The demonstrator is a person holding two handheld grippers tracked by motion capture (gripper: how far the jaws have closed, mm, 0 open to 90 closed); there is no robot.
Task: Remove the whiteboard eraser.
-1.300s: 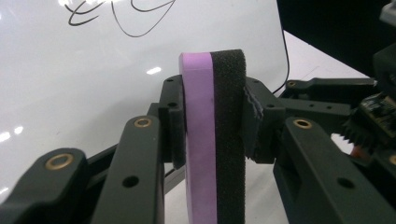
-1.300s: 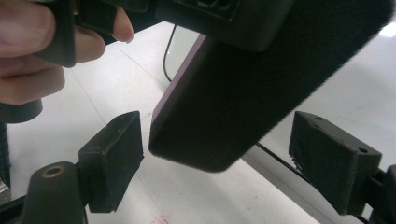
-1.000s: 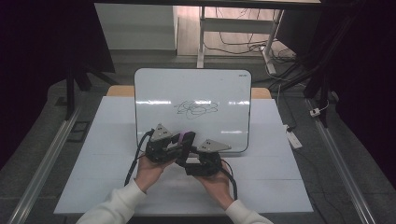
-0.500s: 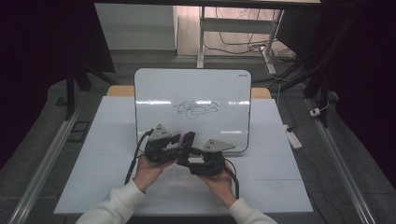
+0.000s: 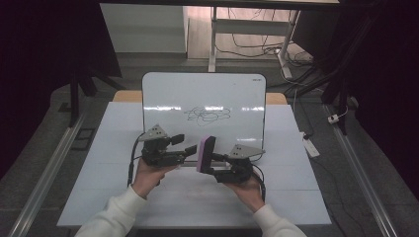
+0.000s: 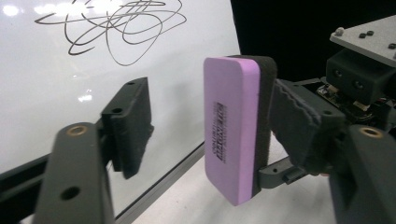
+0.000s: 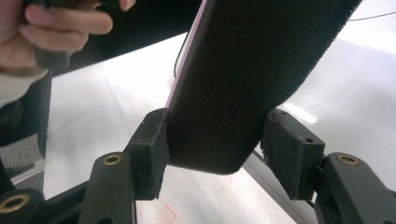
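A purple eraser [image 5: 205,153] with a black felt face stands on edge in the air, my right gripper [image 5: 210,165] shut on its lower end. In the right gripper view the felt side [image 7: 233,70] fills the space between the two jaws. My left gripper [image 5: 182,143] is open just left of the eraser, jaws pointing right. In the left gripper view the eraser [image 6: 231,126] sits between my jaws, felt close to the right pad [image 6: 299,126], with a wide gap to the left pad [image 6: 133,123]. Beyond lies a whiteboard [image 5: 203,94] with a black scribble [image 5: 207,114].
The whiteboard rests on a white table [image 5: 118,148], its near edge just behind both grippers. A power strip [image 5: 310,146] lies at the table's right edge. Metal rails [image 5: 49,168] run along both sides of the table. The left hand [image 7: 56,23] appears in the right gripper view.
The two grippers have drawn apart. The left gripper's jaws now stand open off the eraser, which stays in the right gripper and has shifted right.
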